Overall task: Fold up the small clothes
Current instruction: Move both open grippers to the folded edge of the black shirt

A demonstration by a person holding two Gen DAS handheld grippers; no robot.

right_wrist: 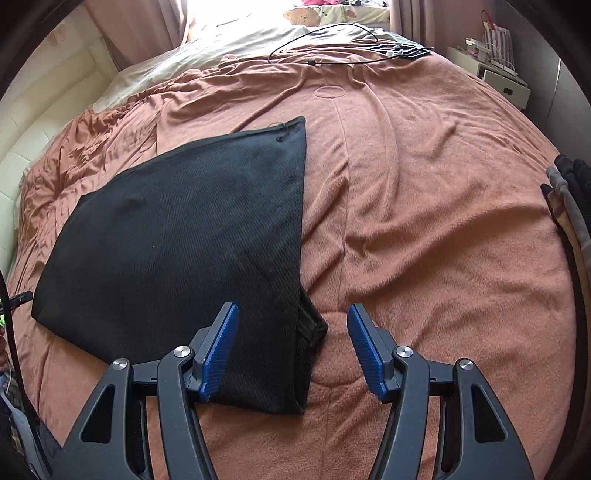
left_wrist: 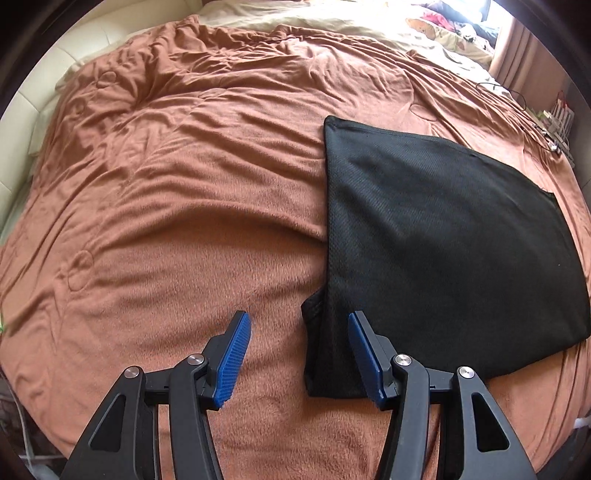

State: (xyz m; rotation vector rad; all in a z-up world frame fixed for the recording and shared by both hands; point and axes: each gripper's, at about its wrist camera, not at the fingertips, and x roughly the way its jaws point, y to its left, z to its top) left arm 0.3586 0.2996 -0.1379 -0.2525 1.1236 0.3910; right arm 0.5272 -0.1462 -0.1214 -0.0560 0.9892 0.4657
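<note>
black garment folded on the bed, both tools empty above it

a black mesh garment lies folded flat on the brown blanket that covers the bed. its surface is smooth, with one long straight edge and a narrower end piece near the foot of the bed, where an under-layer peeks out.

left tool: jaws stand apart, nothing between the blue pads. it hovers over the garment's near left corner; one pad is over bare blanket, the other is over the black cloth's narrow end. whether that pad touches the fabric cannot be told.

right tool: jaws apart, nothing clamped. it straddles the garment's near right edge; one pad is over the cloth, the other over blanket.

in the left view the garment spreads to the right of the tool; in the right view it spreads to the left, so it lies between the two tools.

further off: a black cable loops across the far end of the bed, cream bedding lies beyond the blanket, and a stack of folded clothes sits at the bed's right edge.
</note>
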